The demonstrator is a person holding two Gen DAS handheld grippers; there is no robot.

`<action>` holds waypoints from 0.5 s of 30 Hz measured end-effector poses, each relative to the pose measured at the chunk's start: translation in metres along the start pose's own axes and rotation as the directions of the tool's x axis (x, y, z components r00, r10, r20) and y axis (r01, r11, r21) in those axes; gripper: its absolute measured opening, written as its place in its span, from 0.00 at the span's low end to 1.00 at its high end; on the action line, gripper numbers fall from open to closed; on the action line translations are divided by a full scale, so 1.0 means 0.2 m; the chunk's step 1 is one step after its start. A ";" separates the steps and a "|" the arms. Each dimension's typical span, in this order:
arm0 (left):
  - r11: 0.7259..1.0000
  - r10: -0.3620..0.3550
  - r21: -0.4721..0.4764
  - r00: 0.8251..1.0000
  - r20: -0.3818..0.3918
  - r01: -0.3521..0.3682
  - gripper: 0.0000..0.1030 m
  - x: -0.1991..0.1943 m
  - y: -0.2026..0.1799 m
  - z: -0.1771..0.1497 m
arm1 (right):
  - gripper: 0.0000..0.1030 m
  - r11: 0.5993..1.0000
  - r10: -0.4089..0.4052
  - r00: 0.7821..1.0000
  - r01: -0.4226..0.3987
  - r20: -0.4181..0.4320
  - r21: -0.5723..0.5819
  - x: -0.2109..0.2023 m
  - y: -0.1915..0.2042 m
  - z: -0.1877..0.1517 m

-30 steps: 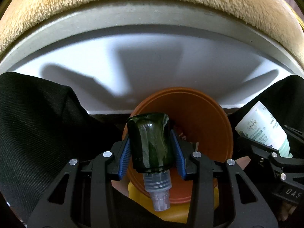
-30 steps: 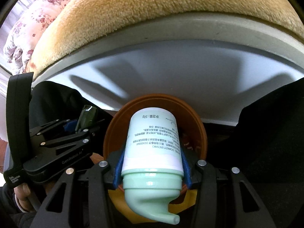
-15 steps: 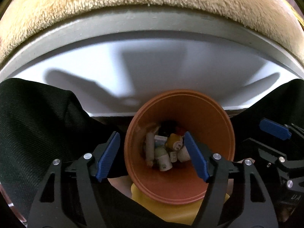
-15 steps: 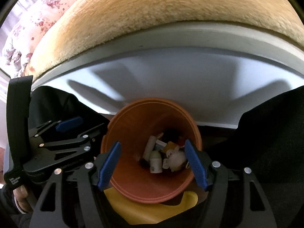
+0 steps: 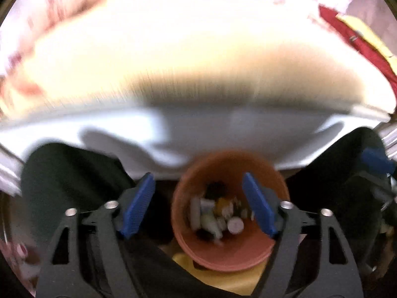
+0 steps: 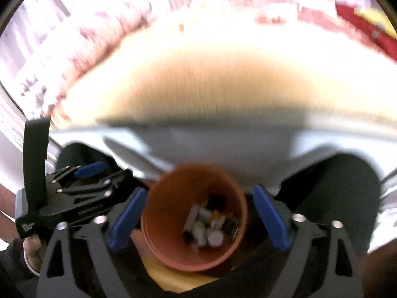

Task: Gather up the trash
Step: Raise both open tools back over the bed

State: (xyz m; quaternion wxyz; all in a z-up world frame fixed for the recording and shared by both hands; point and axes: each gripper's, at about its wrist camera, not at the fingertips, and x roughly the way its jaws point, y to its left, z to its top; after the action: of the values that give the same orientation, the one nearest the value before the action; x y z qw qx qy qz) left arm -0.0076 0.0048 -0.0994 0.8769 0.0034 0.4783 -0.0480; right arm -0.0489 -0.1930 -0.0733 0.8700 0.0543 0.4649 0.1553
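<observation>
An orange-brown bin [image 5: 248,250] stands below both grippers, holding several small bottles and tubes [image 5: 215,213]. My left gripper [image 5: 198,207] hangs above it, jaws opening and wide, with nothing held between the blue pads [image 5: 136,206]. In the right wrist view the same bin [image 6: 171,238] and its trash [image 6: 211,226] lie straight beneath my right gripper [image 6: 198,219], whose jaws are also opening and hold nothing. The left gripper's black body [image 6: 74,193] shows at that view's left. Both views are blurred.
A white bed frame side [image 5: 223,134] with a tan fleece blanket [image 5: 186,57] rises behind the bin. The person's dark trouser legs [image 5: 69,178] flank the bin. A yellow thing [image 5: 223,275] lies under it. A red and yellow item [image 5: 359,39] lies far right.
The dark green bottle and the pale green tube left the jaws and lie in the bin. Both grippers opened wide and rose, so the bin looks smaller and more bed shows.
</observation>
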 end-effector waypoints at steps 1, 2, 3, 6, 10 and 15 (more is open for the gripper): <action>1.000 0.002 0.016 0.999 0.044 -0.003 0.79 -0.07 0.00 0.03 | 0.94 1.000 -0.010 0.999 0.011 0.041 -0.020 -0.07 0.00 0.05; 1.000 0.001 0.029 0.997 0.077 -0.003 0.80 -0.12 0.00 0.06 | 0.95 0.999 -0.017 0.997 0.019 0.071 -0.035 -0.11 0.00 0.09; 0.999 -0.004 0.044 0.993 0.119 -0.001 0.83 -0.18 0.00 0.11 | 0.95 0.998 -0.029 0.993 0.036 0.115 -0.056 -0.16 0.00 0.15; 0.998 0.008 0.063 0.971 0.239 -0.024 0.90 -0.31 -0.01 0.26 | 0.95 0.991 -0.088 0.973 0.106 0.211 -0.077 -0.25 -0.01 0.33; 0.995 0.053 0.060 0.953 0.299 -0.074 0.91 -0.35 -0.03 0.48 | 0.95 0.990 -0.096 0.952 0.122 0.291 -0.071 -0.24 -0.02 0.59; 0.996 0.071 0.027 0.942 0.329 -0.084 0.91 -0.28 0.00 0.72 | 0.95 0.987 -0.147 0.941 0.160 0.306 -0.017 -0.11 -0.10 0.84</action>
State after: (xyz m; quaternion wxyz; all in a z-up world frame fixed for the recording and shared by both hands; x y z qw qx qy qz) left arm 0.0828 0.0024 0.0255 0.9451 0.0319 0.3243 -0.0231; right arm 0.0819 -0.2106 0.0341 0.9414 0.0230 0.3253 0.0865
